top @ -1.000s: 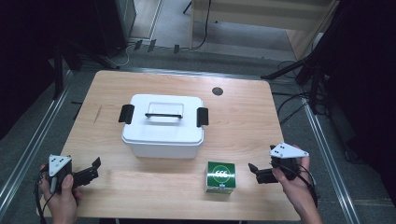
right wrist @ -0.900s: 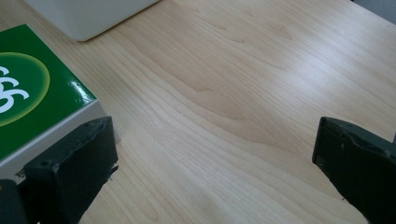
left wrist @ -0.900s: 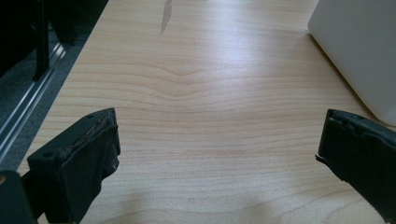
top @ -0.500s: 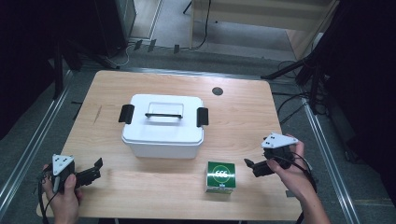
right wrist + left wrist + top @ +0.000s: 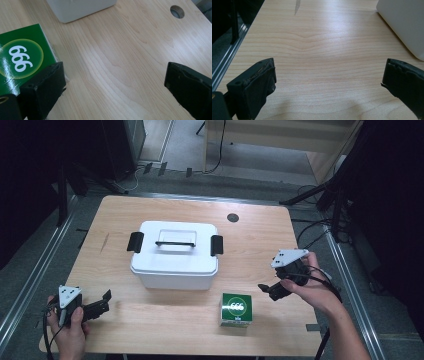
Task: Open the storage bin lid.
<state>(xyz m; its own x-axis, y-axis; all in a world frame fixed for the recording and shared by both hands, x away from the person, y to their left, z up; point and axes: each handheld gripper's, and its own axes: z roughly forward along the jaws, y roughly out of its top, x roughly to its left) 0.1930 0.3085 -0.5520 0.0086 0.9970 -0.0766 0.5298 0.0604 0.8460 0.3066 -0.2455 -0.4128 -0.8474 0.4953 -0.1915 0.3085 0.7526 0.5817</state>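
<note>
A white lidded box [image 5: 174,256] with a black handle and two black side latches stands mid-table; its corner [image 5: 404,25] shows in the left gripper view and its base [image 5: 80,8] in the right gripper view. A small green box marked 666 [image 5: 236,309] [image 5: 21,58] sits near the front edge. My right gripper [image 5: 270,289] [image 5: 113,87] hovers open just right of the green box, nothing between its jaws. At the front left corner my left gripper [image 5: 102,301] [image 5: 328,85] rests low and open over bare wood.
The wooden table [image 5: 115,215] has a round cable hole [image 5: 232,217] [image 5: 177,11] at the back. Metal rails [image 5: 30,275] run along both sides, with dark floor and stands beyond. A dark streak [image 5: 297,6] marks the wood at the left.
My right gripper has lifted and moved forward and slightly left, toward the green box and the white box. The left gripper has hardly moved.
</note>
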